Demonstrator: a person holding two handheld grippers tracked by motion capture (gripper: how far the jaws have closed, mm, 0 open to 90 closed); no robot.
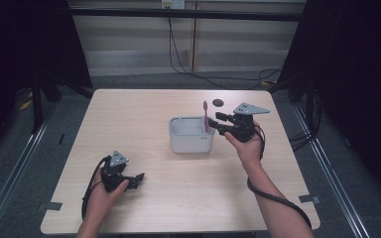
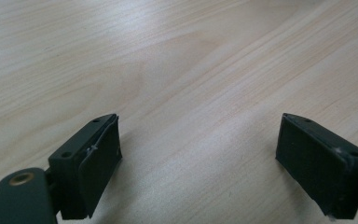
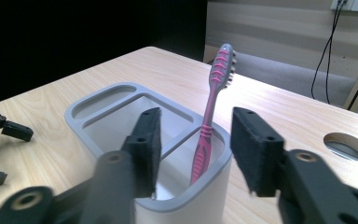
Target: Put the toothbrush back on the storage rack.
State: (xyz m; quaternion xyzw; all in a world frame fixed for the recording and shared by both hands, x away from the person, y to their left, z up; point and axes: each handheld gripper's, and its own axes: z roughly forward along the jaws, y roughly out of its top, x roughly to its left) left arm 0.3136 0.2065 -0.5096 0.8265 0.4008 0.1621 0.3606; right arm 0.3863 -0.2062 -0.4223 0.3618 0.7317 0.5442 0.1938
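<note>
One toothbrush (image 3: 213, 114): pink and grey, standing head-up and leaning in a corner of the holder, its handle foot down inside.
Holder (image 1: 190, 144): a white-grey rounded box near the middle of the worktop (image 1: 178, 198), split into compartments; the toothbrush stands in the compartment nearest the right claw, and the other compartments that can be seen hold nothing.
Right claw (image 3: 196, 154): held level at the holder's right rim, jaws spread with a gap on each side of the toothbrush handle; neither pad presses on it. The toothbrush stands just beyond the pads, framed between them.
Left claw (image 2: 198, 163): resting low near the worktop's front left corner, well apart from the holder, jaws spread wide over bare wood, pinching nothing.
Round hole (image 3: 346, 145): in the worktop behind the holder.
</note>
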